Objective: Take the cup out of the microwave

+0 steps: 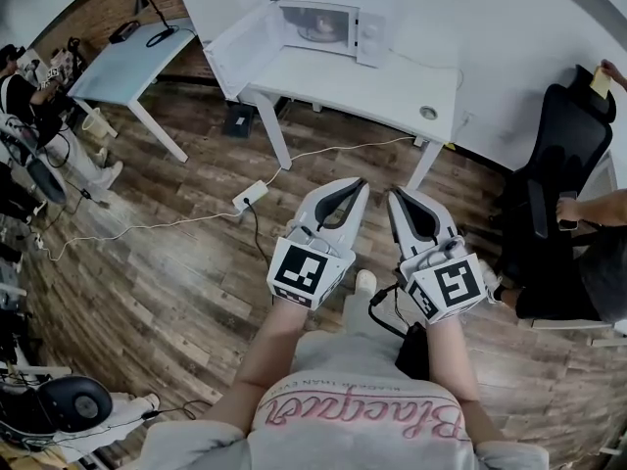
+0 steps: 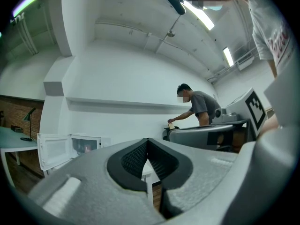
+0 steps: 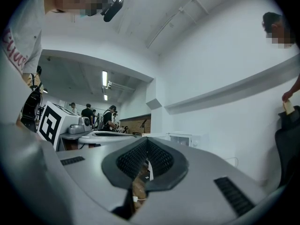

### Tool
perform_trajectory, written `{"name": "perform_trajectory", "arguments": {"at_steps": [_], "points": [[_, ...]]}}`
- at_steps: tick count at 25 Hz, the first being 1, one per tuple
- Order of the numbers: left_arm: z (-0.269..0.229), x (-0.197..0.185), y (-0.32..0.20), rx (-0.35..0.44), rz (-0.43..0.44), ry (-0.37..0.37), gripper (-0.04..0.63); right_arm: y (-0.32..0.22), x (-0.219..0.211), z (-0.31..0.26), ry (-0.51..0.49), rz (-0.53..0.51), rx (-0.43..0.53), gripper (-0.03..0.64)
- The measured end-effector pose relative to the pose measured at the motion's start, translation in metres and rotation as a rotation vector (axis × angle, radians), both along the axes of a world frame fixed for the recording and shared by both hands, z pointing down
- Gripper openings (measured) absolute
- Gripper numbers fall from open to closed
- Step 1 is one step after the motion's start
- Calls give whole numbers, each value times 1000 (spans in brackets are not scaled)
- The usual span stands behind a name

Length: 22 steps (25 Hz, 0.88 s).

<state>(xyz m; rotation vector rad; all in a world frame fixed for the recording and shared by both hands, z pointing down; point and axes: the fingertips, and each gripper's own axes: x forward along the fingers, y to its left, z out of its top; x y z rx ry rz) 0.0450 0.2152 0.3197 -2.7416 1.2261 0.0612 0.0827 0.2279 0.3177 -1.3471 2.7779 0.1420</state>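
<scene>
Head view, entries by position.

- 6 o'clock, centre: left gripper [image 1: 357, 184], jaws pressed fully together with nothing held, pointing toward 12 o'clock.
- Just beside it at its 3 o'clock: right gripper [image 1: 396, 196], jaws likewise closed tight and empty.
- 12 o'clock: microwave [image 1: 364, 37] standing on a white table [image 1: 372, 91], with its door [image 1: 235, 52] swung wide toward 9 o'clock.
- Inside the microwave cavity: cup [image 1: 319, 30], a dim rounded shape, well apart from both grippers.
- 10 o'clock: pale blue table [image 1: 127, 62].
- 3 o'clock: black office chair [image 1: 563, 155].
- Wooden floor between grippers and white table: power strip [image 1: 250, 196] with trailing cable.

Left gripper view: the microwave shows at 9 o'clock, door open.
</scene>
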Motion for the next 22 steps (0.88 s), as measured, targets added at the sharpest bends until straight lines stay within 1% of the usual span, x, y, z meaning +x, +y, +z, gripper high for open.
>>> {"name": "perform_trajectory", "arguments": {"at_steps": [7, 13, 22], "points": [[4, 13, -47, -24, -9, 0, 5, -48, 10, 2, 0, -16, -12, 12], [-7, 21, -88, -11, -25, -4, 5, -92, 17, -6, -10, -38, -8, 11], [-8, 44, -145, -22, -50, -10, 5, -152, 35, -5, -10, -79, -20, 11]]}}
